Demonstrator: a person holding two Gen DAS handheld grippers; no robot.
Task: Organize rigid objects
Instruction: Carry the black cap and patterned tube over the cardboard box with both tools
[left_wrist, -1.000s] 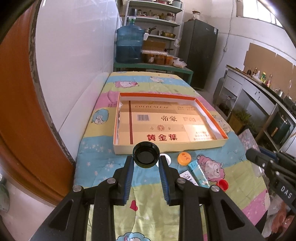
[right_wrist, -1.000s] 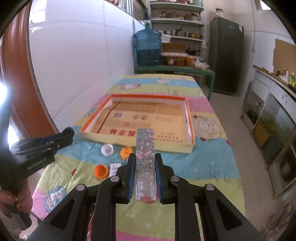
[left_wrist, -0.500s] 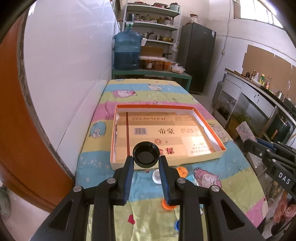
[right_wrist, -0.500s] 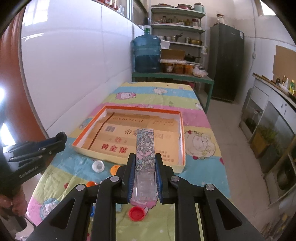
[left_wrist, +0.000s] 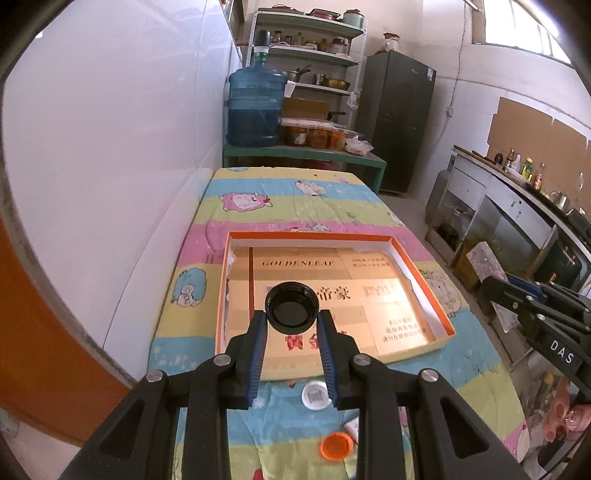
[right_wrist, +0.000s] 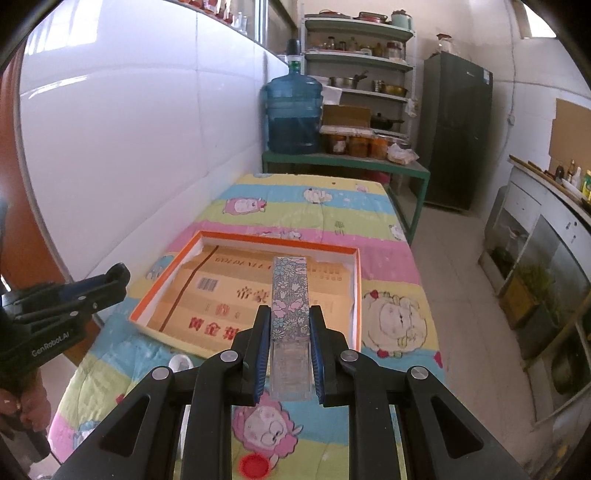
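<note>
Gripping a black cap (left_wrist: 292, 308) between its blue-padded fingers (left_wrist: 257, 354), my left gripper (left_wrist: 292, 332) holds it with the open side facing me, raised over the near half of the shallow orange-rimmed box (left_wrist: 421, 280). My right gripper (right_wrist: 287, 341) is clamped on a long flat case (right_wrist: 289, 317), flowered on its far part and clear plastic on its near part, which points away from me over the near right part of the same box (right_wrist: 357, 291).

That box lies on the worktop, which is covered by a striped cartoon-print cloth (left_wrist: 317, 206), and its floor is lined with gold printed cardboard (left_wrist: 391, 314). On the cloth just in front of the box's near wall sits a white cap (left_wrist: 314, 396), seen between my left fingers. Nearer to me than the box, an orange cap (left_wrist: 336, 446) lies beside a small white card (left_wrist: 352, 430). From the right wrist view a red cap (right_wrist: 254, 466) rests on the cloth well in front of the box.

Beyond the box's far side, past the worktop's end, a blue water jug (left_wrist: 255, 107) stands on a green bench (left_wrist: 306, 155).
</note>
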